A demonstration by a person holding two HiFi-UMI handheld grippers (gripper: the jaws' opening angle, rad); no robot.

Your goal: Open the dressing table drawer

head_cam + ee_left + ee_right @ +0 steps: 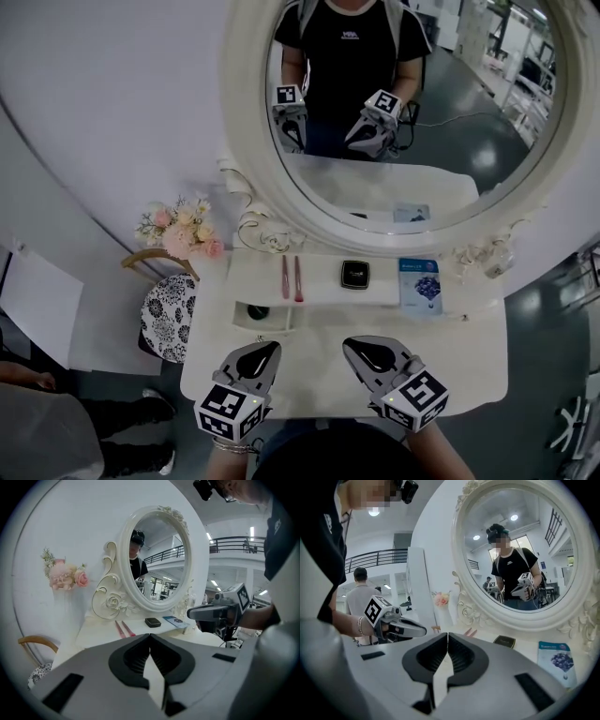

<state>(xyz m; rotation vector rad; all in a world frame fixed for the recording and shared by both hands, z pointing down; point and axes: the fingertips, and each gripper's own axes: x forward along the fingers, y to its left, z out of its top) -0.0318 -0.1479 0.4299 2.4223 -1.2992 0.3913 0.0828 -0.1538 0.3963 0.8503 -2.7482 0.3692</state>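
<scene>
No legible wording found. Print along top edge of blue sachet [419,284], at 3 o'clock of black compact case [354,274], too small to read. Light mark on case lid, unreadable. White chest logo on black T-shirt [352,66] reflected in mirror [469,141], illegible. Square coded markers on cubes of left gripper [274,346] and right gripper [350,343], no characters.

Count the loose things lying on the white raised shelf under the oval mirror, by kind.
Slim pink sticks: 2
Black square case: 1
Blue-and-white flat packet: 1
Total: 4
</scene>
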